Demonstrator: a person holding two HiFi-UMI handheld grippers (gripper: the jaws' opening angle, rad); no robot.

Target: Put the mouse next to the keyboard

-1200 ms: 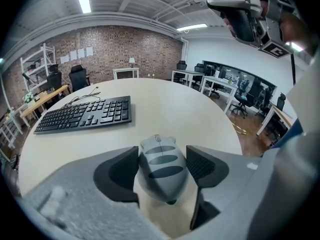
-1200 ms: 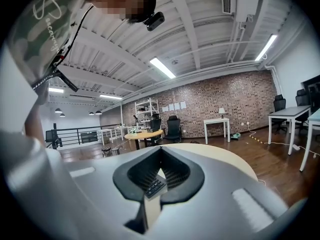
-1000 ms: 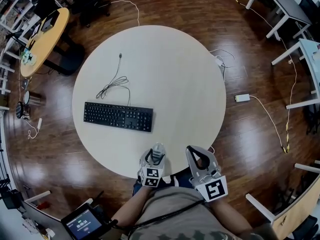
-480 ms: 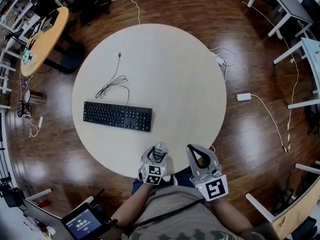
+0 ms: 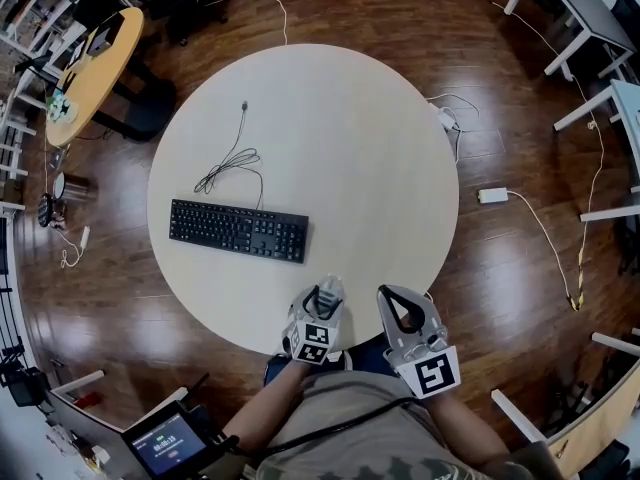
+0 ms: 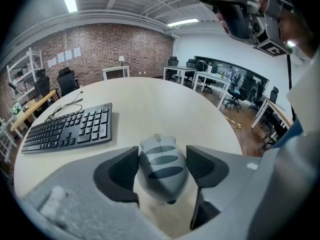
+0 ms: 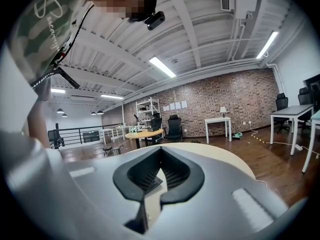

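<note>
A grey mouse (image 6: 161,165) sits between the jaws of my left gripper (image 6: 161,170), which is shut on it. In the head view that left gripper (image 5: 321,300) hovers over the near edge of the round pale table (image 5: 350,148). The black keyboard (image 5: 238,230) lies on the table's left half, ahead and to the left of the mouse; in the left gripper view the keyboard (image 6: 70,128) is at the left. My right gripper (image 5: 402,314) is beside the left one at the table's edge, shut with nothing in it, and its jaws meet in the right gripper view (image 7: 160,153).
The keyboard's black cable (image 5: 228,163) curls on the table behind it. Bare tabletop stretches to the keyboard's right. A yellow round table (image 5: 92,68) stands far left, white desks (image 5: 570,8) far right, and cables and a white adapter (image 5: 490,195) lie on the wooden floor.
My left gripper has edged forward and slightly right over the table's rim, still holding the mouse. The right gripper has barely moved.
</note>
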